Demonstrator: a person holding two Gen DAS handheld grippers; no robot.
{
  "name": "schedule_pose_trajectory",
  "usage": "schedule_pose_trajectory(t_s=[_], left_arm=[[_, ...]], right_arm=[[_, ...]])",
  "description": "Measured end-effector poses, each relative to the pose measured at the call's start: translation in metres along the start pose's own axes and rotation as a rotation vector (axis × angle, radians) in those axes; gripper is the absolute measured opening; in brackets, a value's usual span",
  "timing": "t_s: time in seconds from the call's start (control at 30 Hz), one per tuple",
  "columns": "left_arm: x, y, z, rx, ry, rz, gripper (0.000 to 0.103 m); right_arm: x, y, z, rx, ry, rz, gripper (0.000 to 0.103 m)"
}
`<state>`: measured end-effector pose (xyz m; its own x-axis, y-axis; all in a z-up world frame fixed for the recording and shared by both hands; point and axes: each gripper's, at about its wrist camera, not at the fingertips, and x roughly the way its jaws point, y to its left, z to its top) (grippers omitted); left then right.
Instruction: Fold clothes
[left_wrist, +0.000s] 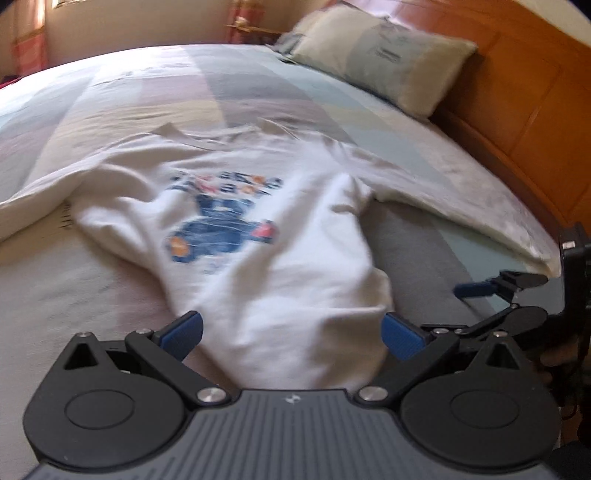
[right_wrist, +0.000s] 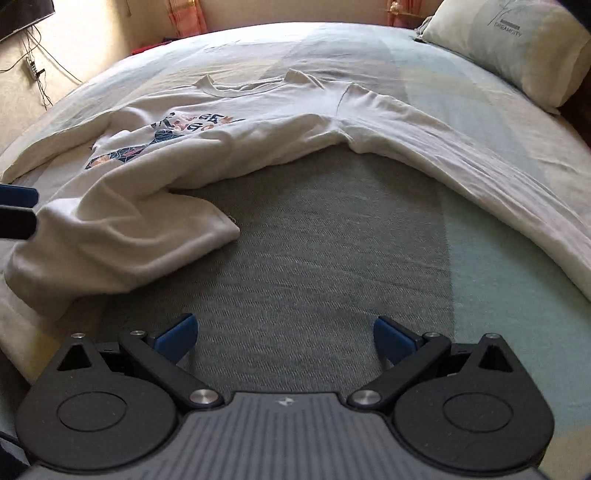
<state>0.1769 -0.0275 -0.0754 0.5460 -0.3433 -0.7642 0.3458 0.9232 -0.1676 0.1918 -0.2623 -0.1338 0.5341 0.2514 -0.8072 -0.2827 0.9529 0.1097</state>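
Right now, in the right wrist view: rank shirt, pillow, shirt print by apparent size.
1. Shirt: largest, spans most of the bed.
2. Pillow: partly cut off, farther away, so true size unsure.
3. Shirt print: smallest.

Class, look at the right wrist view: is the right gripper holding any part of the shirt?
No: the right gripper is open over bare bedsheet, apart from the white shirt.

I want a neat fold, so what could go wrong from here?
1. The shirt lies bunched, its hem doubled over; folding now may lock in creases.
2. The right gripper is open over bare bedcover, so it may pinch that instead.
3. The left gripper may grab several layers.
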Motion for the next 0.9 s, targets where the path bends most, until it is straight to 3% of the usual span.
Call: schedule_pose_trajectory(t_s=[0.27, 0.4, 0.47, 0.7, 0.9], left_arm=[[0.026, -0.065, -0.014, 0.313, 0.022, 0.188, 0.102], [0.034, -0.078, -0.017, 0.409, 0.028, 0.235, 0.102], [0.040, -0.081, -0.016, 0.436, 0.034, 0.259, 0.102], [0.054, -0.078, -0.010, 0.466, 0.076, 0.276, 0.102], [0.047, -0.059, 0.008, 0.420, 0.035, 0.301, 0.102]], right_arm=[[-0.004, -0.011, -0.009, 0.023, -0.045, 0.045, 0.103], [-0.003, -0.006, -0.015, -0.033, -0.059, 0.027, 0.103], [-0.002, -0.001, -0.016, -0.066, -0.053, 0.002, 0.103], [-0.018, 0.009, -0.008, -0.061, -0.009, 0.066, 0.103], [-0.026, 0.019, -0.004, -0.086, -0.013, 0.074, 0.103]])
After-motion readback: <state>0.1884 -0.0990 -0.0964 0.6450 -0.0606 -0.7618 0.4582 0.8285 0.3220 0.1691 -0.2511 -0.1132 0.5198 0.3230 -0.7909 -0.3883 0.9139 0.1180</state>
